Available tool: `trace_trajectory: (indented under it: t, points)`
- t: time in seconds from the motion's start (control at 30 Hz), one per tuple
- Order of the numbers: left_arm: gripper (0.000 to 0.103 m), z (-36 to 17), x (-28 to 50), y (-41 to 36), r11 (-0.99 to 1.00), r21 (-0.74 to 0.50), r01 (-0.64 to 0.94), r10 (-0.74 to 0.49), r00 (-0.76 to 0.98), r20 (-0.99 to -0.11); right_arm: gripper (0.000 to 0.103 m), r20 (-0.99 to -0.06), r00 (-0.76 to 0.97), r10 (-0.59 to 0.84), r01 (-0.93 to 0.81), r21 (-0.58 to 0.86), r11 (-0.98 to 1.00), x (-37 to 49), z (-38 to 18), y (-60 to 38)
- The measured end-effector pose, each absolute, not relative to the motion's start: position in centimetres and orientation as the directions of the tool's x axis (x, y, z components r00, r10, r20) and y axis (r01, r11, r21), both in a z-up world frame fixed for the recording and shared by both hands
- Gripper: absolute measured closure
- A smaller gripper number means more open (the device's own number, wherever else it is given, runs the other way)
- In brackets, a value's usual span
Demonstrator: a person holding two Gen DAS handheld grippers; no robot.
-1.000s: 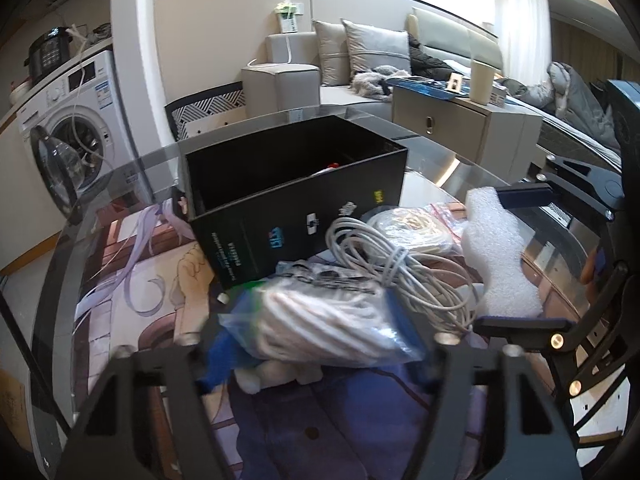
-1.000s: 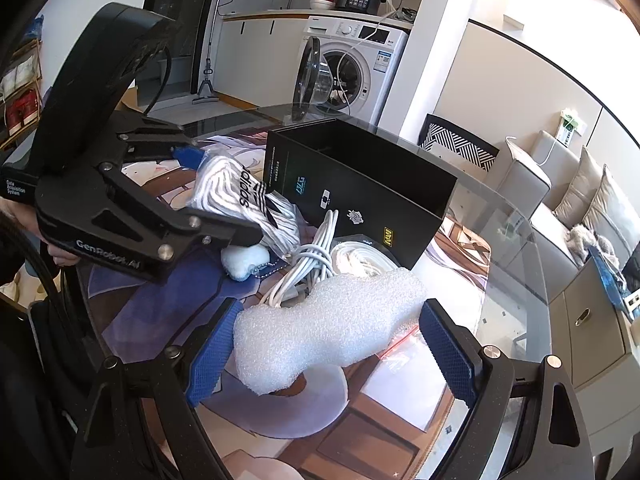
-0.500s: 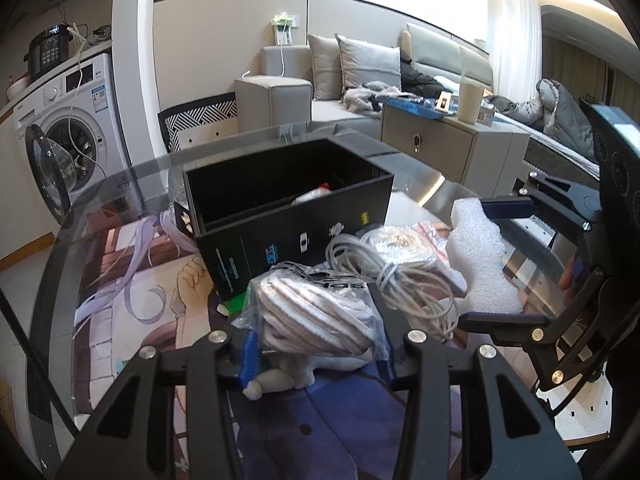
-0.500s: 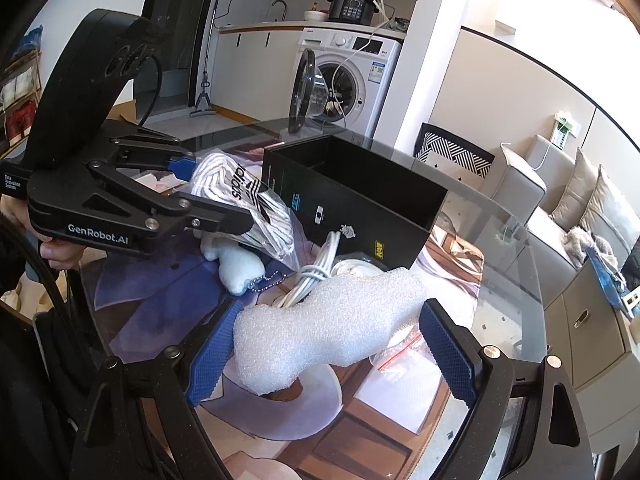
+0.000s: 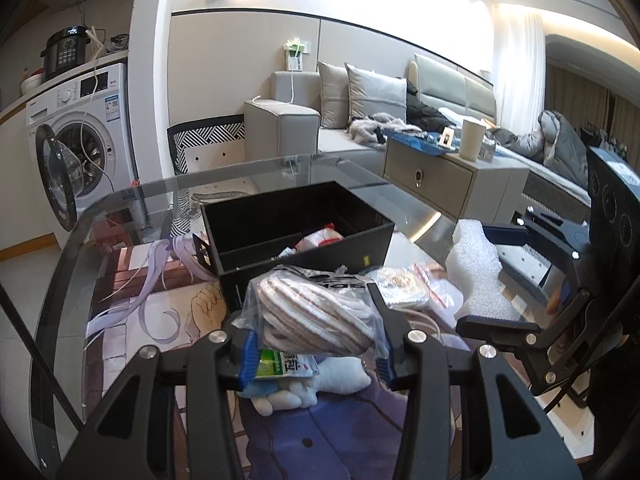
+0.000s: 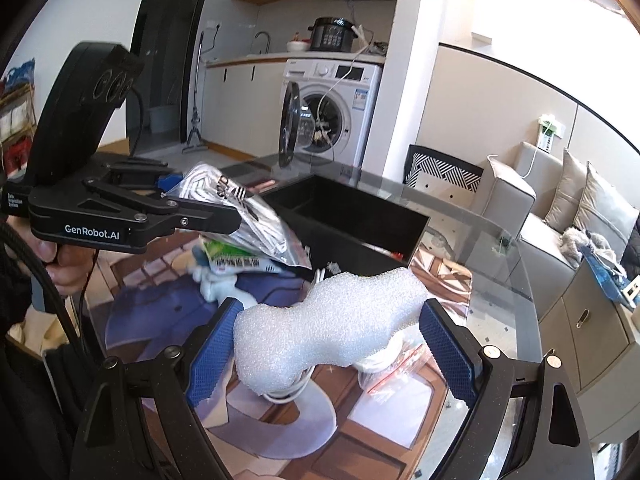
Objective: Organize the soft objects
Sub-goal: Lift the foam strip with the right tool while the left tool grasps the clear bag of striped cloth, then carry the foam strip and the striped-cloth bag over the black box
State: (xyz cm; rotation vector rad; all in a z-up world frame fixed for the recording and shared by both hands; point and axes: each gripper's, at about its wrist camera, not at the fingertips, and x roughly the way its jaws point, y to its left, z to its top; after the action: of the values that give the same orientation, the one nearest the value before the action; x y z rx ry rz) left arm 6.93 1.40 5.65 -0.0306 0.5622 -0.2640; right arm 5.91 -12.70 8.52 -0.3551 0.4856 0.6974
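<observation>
Bagged striped cloth (image 5: 316, 316) sits clamped in the left gripper (image 5: 316, 356), lifted clear of the glass table (image 5: 120, 240), long axis crosswise between the pads; those jaws have just been closing on it. Black box (image 5: 296, 236) stands just beyond, a white plush (image 5: 340, 374) below.

Right wrist view: foam block (image 6: 328, 324) is pinched endwise by the right gripper (image 6: 328, 356), long axis spanning pad to pad, above what seems a cable coil (image 6: 288, 394)
</observation>
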Motion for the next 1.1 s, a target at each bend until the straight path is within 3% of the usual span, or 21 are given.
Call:
trace_trajectory:
  t: [0.37,1.1]
  points:
    - [0.058,8.2,6.6,2.4,0.964,-0.137,0.230,-0.267,0.857,-0.441,0.012,-0.456,0.704,0.544,-0.651,-0.107,0.752,6.8,10.9,-13.5]
    - [0.058,8.9,10.8,3.1,0.980,-0.174,0.098,-0.156,0.921,-0.356,0.012,-0.426,0.735,0.527,-0.597,-0.039,0.801,13.4,12.3,-10.7]
